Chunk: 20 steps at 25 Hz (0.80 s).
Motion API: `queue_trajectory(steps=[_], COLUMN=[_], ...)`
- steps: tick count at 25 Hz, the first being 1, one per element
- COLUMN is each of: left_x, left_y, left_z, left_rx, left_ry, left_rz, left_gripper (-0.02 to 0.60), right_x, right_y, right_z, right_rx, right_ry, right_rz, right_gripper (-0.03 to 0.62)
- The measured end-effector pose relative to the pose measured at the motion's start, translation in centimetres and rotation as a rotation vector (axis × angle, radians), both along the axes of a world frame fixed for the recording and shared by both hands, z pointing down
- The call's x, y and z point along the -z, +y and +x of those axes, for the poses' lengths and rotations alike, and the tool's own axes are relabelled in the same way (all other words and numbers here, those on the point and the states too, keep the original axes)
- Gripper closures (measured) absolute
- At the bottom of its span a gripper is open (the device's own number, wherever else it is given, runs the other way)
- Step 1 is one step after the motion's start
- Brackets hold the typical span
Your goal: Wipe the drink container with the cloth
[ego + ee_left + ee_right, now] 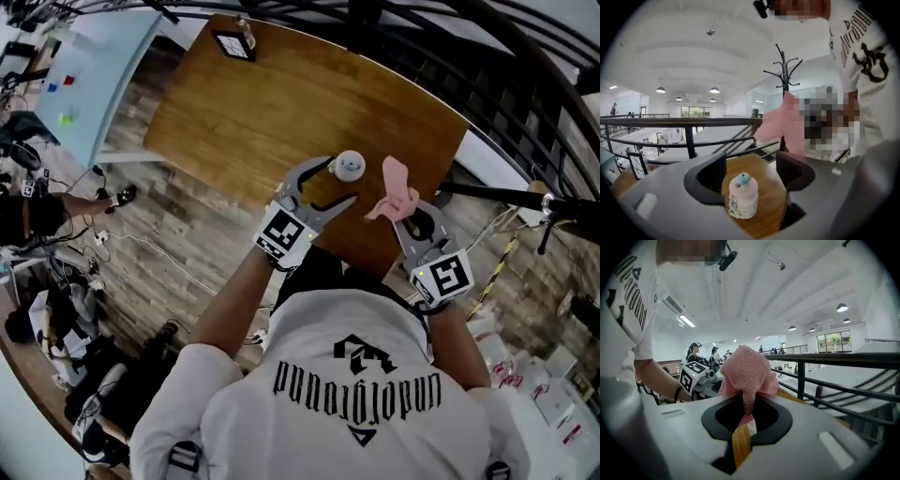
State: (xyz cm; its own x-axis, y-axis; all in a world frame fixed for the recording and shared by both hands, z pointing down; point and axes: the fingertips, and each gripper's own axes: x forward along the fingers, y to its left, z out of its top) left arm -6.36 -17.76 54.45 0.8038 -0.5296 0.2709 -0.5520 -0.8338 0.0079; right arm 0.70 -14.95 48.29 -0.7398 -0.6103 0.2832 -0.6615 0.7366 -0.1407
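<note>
A small pale pink drink bottle point(349, 166) with a blue cap stands upright near the front edge of the wooden table point(281, 103). My left gripper point(341, 180) is open, one jaw on each side of the bottle point(743, 197), and the pads stand apart from it. My right gripper point(405, 212) is just right of the bottle and shut on a pink cloth point(397, 187). In the right gripper view the cloth point(747, 371) bunches up above the closed jaws, with the left gripper's marker cube point(695, 375) behind it.
A small marker block point(234, 42) sits at the table's far edge. A black railing point(525, 112) curves round the table's right side, and a black coat stand point(783, 70) rises behind. A light blue table point(103, 75) is at the far left.
</note>
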Motion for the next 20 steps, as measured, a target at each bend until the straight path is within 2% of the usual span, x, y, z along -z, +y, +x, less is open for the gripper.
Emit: queue_trajectory(steps=[5, 9, 15, 20], left_x=[-5.0, -8.1, -11.7, -12.9], left_y=[-1.4, -2.7, -3.0, -3.6], left_z=[0.4, 0.7, 1.9, 2.6], left_rx=[-0.019, -0.033, -0.073, -0.082], left_ry=[-0.033, -0.063, -0.097, -0.097], left_rz=[-0.056, -0.058, -0.096, -0.103], left_gripper=[0.181, 0.167, 0.164, 0.166], right_x=[-2.9, -4.5, -6.2, -7.3], right_y=[-0.9, -2.0, -2.1, -2.8], right_z=[0.6, 0.8, 1.1, 1.2], right_rx=[-0.043, -0.078, -0.092, -0.114], right_ry=[0.02, 0.03, 0.048, 0.049], right_rz=[-0.054, -0.073, -0.111, -0.12], right_gripper=[0.562, 0.562, 0.562, 0.562])
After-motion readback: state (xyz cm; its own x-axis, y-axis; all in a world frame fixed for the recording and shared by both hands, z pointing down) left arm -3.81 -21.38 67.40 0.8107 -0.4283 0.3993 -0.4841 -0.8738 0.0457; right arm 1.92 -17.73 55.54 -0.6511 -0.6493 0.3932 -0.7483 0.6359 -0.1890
